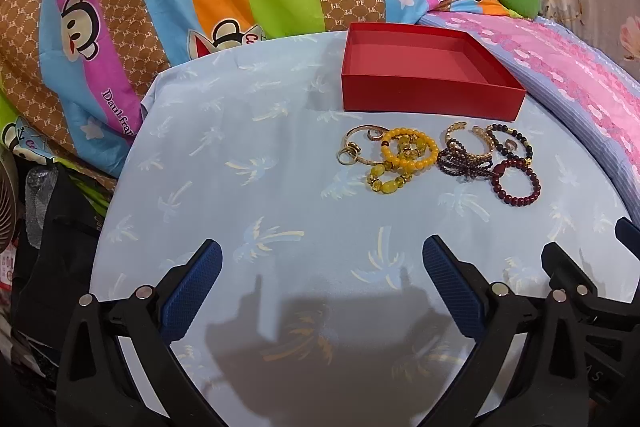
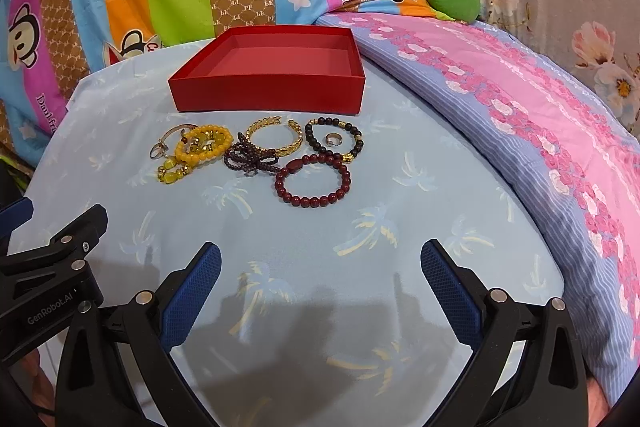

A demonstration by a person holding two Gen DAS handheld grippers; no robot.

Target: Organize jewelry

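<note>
Both wrist views low, side by side, facing red box [image 1: 430,75], shared

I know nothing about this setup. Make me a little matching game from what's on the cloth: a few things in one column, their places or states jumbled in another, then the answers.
Things:
1. red box
2. silver ring
3. dark red bracelet
4. yellow bracelet

Places or states:
A. lies inside the black bead bracelet
B. nearest the grippers, in front of the other jewelry
C. empty, behind the jewelry
D. in the left pile, beside the thin gold bangle

Pairs: 1-C, 2-A, 3-B, 4-D
</note>
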